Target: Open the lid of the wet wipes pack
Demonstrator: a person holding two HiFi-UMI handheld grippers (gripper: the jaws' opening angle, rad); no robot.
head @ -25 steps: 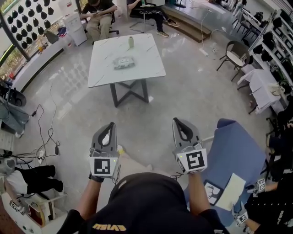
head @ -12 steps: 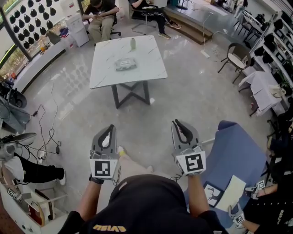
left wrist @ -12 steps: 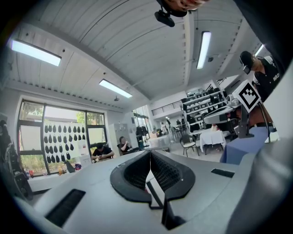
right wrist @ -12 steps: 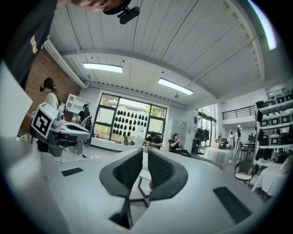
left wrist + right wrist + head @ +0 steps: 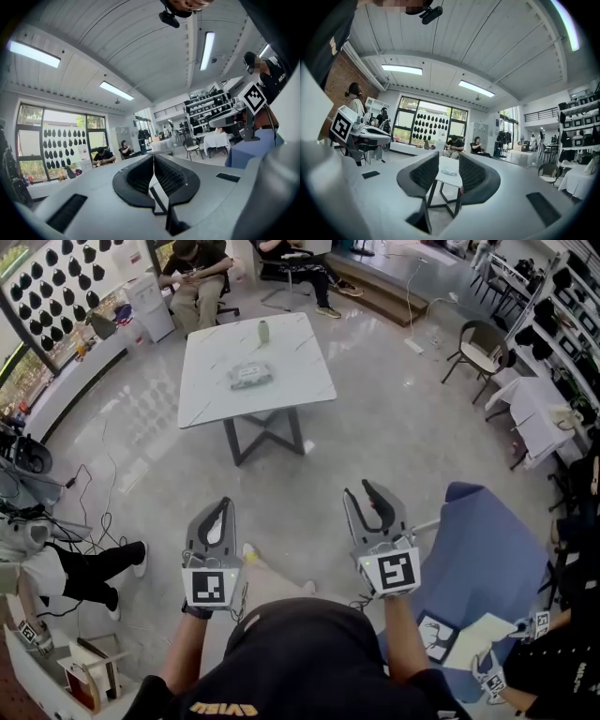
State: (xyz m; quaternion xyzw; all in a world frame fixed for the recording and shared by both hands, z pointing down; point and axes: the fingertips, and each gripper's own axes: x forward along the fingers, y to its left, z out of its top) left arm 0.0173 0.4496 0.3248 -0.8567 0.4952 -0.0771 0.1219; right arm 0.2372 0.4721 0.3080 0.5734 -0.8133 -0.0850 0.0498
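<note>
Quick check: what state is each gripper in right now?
Left gripper: shut, holding nothing.
Right gripper: jaws opening, nothing between them.

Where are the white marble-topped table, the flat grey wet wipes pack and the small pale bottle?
white marble-topped table (image 5: 302,360): head view, bare top.
flat grey wet wipes pack (image 5: 251,378): head view, its middle.
small pale bottle (image 5: 264,331): head view, its body.

Upper centre, table (image 5: 211,362): white, grey-veined. Below, left gripper (image 5: 223,504), right gripper (image 5: 357,489): grey, black-white square markers. Lower right, cover (image 5: 478,540): blue.
</note>
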